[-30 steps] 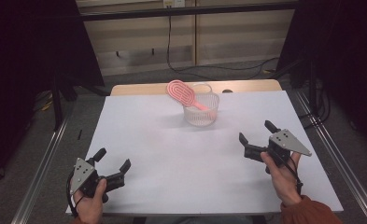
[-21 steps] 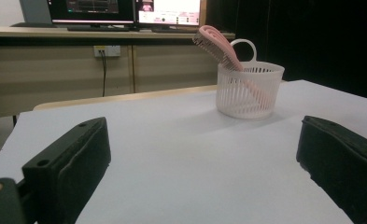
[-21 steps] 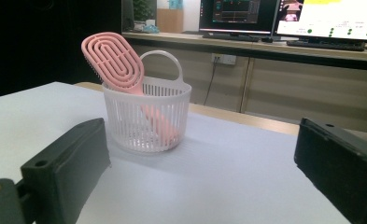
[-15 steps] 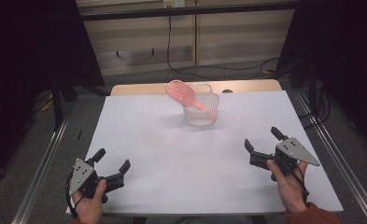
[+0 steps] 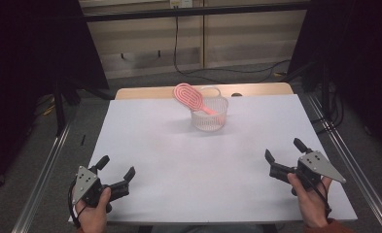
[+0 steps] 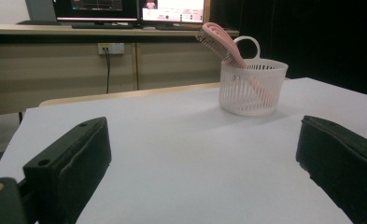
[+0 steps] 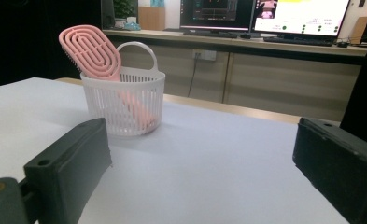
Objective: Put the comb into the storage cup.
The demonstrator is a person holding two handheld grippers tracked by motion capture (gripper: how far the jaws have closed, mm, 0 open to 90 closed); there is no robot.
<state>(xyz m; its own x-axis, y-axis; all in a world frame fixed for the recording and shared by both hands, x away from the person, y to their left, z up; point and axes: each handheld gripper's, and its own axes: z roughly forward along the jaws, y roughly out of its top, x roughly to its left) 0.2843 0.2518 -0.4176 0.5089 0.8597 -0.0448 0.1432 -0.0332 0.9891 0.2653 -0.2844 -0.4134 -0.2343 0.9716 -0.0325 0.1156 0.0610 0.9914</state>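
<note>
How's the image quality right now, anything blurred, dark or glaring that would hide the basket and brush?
High view: white table evenly lit, surroundings dark, basket and brush small and a little soft. Left gripper view: the jaws are near and blurred, basket fairly sharp with a faint shadow at its base. Right gripper view: brush clear, bright monitors behind but no glare on it.

Bench [image 5: 179, 160]: smooth matt white sheet, paper-like, over a light wood-look top showing at the far edge. Basket [image 5: 209, 115]: white plastic, slatted wall, slightly glossy, smooth loop handle. Hairbrush [image 5: 187, 94]: pink plastic, ridged face, soft sheen. Left hand-held gripper [image 5: 115, 172]: black matt jaws, rubbery-looking pads, grey matt metal-look plate on top. Right hand-held gripper [image 5: 282, 154]: same black matt finish, same grey plate. Bench-side rails [image 5: 43, 174]: brushed metal.
</note>
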